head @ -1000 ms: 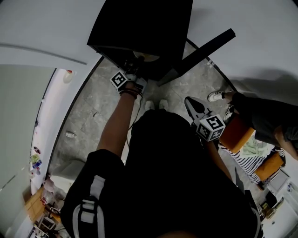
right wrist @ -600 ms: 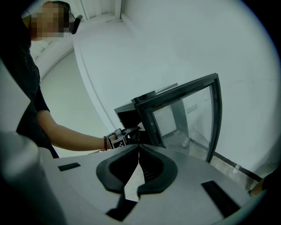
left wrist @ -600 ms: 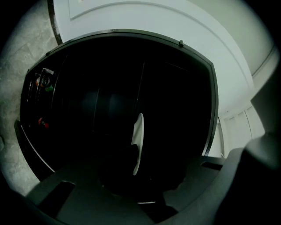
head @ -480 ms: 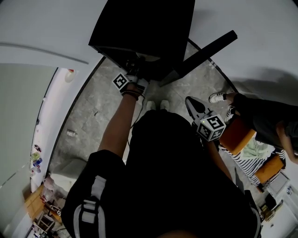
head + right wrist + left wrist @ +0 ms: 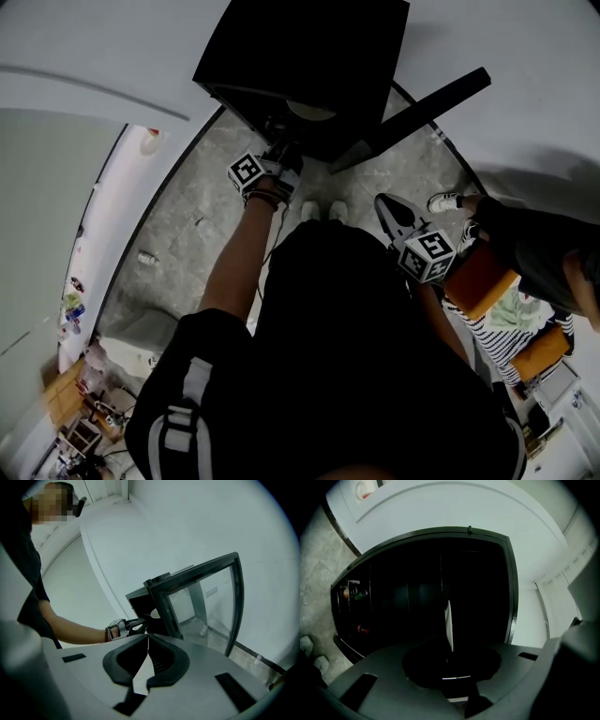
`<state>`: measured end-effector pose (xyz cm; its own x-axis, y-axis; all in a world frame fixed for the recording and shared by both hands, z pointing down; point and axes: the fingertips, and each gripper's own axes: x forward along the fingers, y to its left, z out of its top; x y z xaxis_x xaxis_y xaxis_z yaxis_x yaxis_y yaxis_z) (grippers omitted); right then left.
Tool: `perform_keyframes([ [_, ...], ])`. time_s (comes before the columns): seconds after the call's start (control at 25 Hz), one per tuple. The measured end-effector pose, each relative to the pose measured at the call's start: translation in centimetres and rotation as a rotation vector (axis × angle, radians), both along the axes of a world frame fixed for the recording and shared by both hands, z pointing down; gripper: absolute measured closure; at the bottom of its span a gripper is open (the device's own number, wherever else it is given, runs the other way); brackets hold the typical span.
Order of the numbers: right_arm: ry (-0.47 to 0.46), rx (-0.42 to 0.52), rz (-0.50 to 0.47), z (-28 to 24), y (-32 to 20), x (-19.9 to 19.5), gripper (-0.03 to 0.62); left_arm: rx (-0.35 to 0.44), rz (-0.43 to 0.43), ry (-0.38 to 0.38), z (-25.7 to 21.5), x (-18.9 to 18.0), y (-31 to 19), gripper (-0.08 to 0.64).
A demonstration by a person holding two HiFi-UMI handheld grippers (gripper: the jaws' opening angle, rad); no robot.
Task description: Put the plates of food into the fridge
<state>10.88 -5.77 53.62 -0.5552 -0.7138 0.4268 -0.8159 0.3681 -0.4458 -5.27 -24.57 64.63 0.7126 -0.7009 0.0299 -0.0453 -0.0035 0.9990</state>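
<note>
Left gripper view: my left claw (image 5: 451,654) is reaching into the open black fridge (image 5: 412,583). Its jaws are opening, and the white plate (image 5: 448,625) is standing edge-on between them, inside the fridge. Right gripper view: my right claw (image 5: 146,641) is hanging back near the glass door (image 5: 206,606), with its jaws pressing together on nothing.
</note>
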Motion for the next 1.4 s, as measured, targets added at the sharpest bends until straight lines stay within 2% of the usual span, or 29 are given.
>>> perform_keyframes([
  [0.16, -0.009, 0.004, -0.01, 0.1, -0.2, -0.5, 0.568, 0.045, 0.018, -0.052, -1.2, -0.6, 1.8, 0.462],
  [0.36, -0.008, 0.0, -0.026, 0.5, -0.1, -1.0, 0.568, 0.119, 0.068, -0.156, -3.2, -0.8, 4.3, 0.502],
  [0.56, -0.026, -0.002, -0.043, 0.7, -0.1, -1.8, 0.568, 0.223, 0.144, -0.278, -5.4, -0.4, 6.1, 0.52],
  [0.76, -0.029, -0.002, -0.058, 0.7, -0.1, -2.3, 0.568, 0.369, 0.244, -0.419, -7.9, 1.1, 8.1, 0.523],
  [1.04, -0.028, 0.013, -0.08, 0.4, 0.2, -2.7, 0.568, 0.518, 0.332, -0.538, -10.5, 2.8, 11.0, 0.523],
  [1.24, -0.007, 0.037, -0.11, 0.1, 0.2, -3.3, 0.569, 0.614, 0.357, -0.657, -12.1, 2.8, 12.2, 0.523],
  [1.4, 0.0, 0.052, -0.122, -0.3, 0.0, -3.5, 0.569, 0.67, 0.326, -0.75, -13.2, 2.0, 12.8, 0.523],
])
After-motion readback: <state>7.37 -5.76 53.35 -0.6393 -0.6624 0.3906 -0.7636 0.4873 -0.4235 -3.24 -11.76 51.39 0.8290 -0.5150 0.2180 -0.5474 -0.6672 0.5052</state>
